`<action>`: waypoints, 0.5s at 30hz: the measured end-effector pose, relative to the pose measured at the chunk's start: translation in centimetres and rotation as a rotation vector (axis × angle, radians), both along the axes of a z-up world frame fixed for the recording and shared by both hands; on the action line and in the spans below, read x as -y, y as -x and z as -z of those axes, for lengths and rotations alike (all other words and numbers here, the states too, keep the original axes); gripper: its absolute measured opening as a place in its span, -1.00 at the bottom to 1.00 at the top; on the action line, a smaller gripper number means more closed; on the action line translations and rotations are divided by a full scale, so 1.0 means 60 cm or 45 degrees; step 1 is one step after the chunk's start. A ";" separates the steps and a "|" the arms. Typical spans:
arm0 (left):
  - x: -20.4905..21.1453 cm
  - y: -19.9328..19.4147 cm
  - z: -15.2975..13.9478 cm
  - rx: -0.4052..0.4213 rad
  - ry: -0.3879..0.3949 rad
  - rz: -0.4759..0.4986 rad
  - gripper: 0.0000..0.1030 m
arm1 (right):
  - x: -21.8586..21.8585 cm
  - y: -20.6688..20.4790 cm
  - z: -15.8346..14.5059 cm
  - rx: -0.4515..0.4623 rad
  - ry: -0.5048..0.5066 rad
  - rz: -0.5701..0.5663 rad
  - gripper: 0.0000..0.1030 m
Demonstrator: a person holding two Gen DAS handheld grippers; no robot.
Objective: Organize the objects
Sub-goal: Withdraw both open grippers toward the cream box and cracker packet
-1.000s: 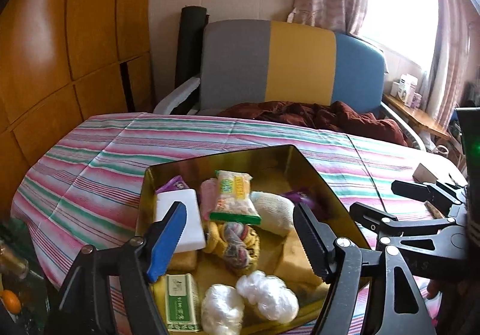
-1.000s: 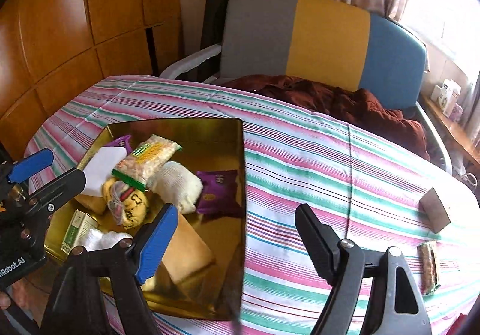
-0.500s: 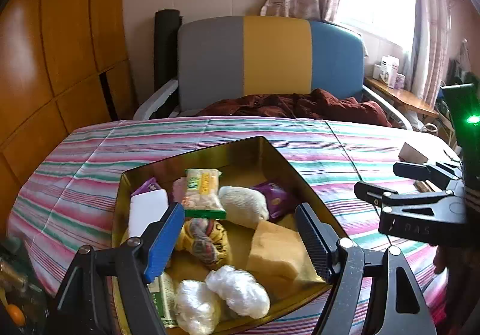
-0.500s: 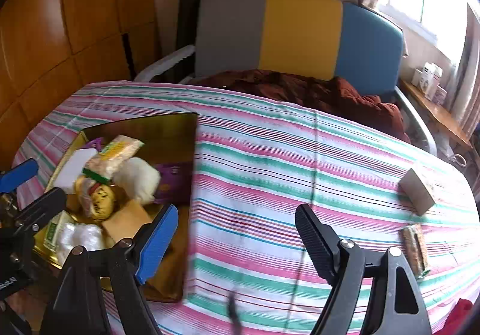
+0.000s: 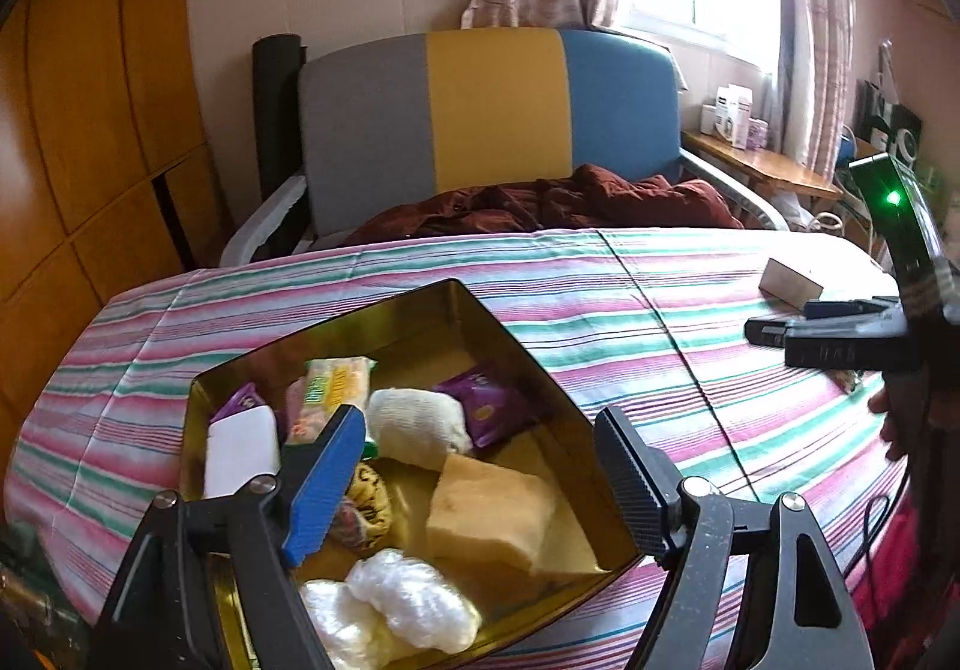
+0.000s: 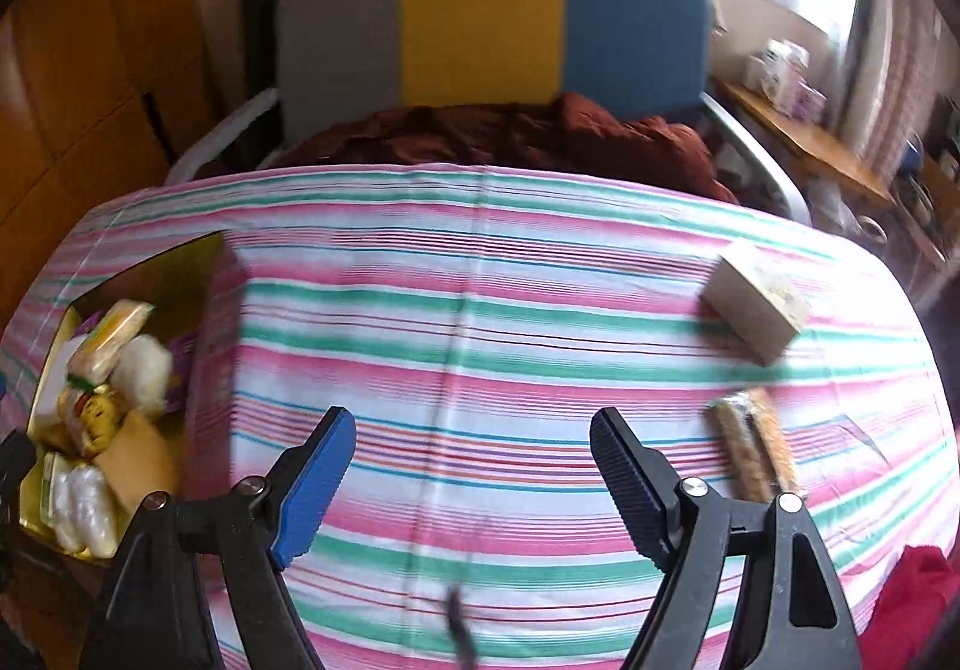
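Your left gripper (image 5: 480, 466) hung over the open gold-coloured metal tin (image 5: 522, 346) that sat on the pink, green and white striped tablecloth (image 5: 600, 298). Its jaws were opening, and nothing lay between the blue pad and the black ribbed pad; they pressed on no item. Inside the tin you had a tan block of sponge (image 5: 489, 508) near the middle, two white crinkled plastic bundles (image 5: 414, 601) at the near edge, a white cloth-wrapped roll (image 5: 420, 427) behind the sponge, a purple foil packet (image 5: 489, 409) beside that roll, a yellow-and-green snack packet (image 5: 333, 388), a white rectangular bar (image 5: 240, 454) against the left wall, and a yellow patterned wrapped sweet (image 5: 366, 496) partly hidden behind the blue pad.

Your right gripper (image 6: 471, 475) stood wide apart with nothing in it, held over bare striped cloth well to the right of the tin. The right wrist view was blurred. Two things lay outside the tin, on the right part of the table: a small beige cardboard box (image 6: 756, 304), tilted on the cloth, and nearer you a long brown snack bar in clear wrapping (image 6: 753, 451), just beyond the black pad of that gripper. The two were near each other but apart.

In the left wrist view, the right gripper appeared at the far right edge, just in front of the beige box, with a green light glowing on its body. Behind the table stood a grey, yellow and blue padded chair (image 5: 492, 112) with a crumpled dark red cloth (image 5: 558, 202) on its seat.
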State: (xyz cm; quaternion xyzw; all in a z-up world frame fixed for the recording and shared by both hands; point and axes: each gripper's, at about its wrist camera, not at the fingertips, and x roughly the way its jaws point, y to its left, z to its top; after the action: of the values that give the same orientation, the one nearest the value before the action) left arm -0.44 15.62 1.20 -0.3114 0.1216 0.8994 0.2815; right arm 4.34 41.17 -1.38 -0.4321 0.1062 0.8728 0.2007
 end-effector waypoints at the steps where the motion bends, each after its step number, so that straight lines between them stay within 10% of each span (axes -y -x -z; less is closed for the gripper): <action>1: -0.003 0.000 0.000 0.001 0.003 0.007 0.54 | -0.015 -0.005 -0.001 0.003 0.005 0.022 0.59; 15: -0.080 -0.007 0.010 0.015 0.054 0.135 0.58 | -0.257 -0.075 0.057 0.086 0.130 0.410 0.59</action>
State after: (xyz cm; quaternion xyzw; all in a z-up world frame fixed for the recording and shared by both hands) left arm 0.00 20.45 0.62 -0.3156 0.1552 0.8788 0.3226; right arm 8.85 56.59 -4.81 -0.4482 0.2113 0.8079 0.3191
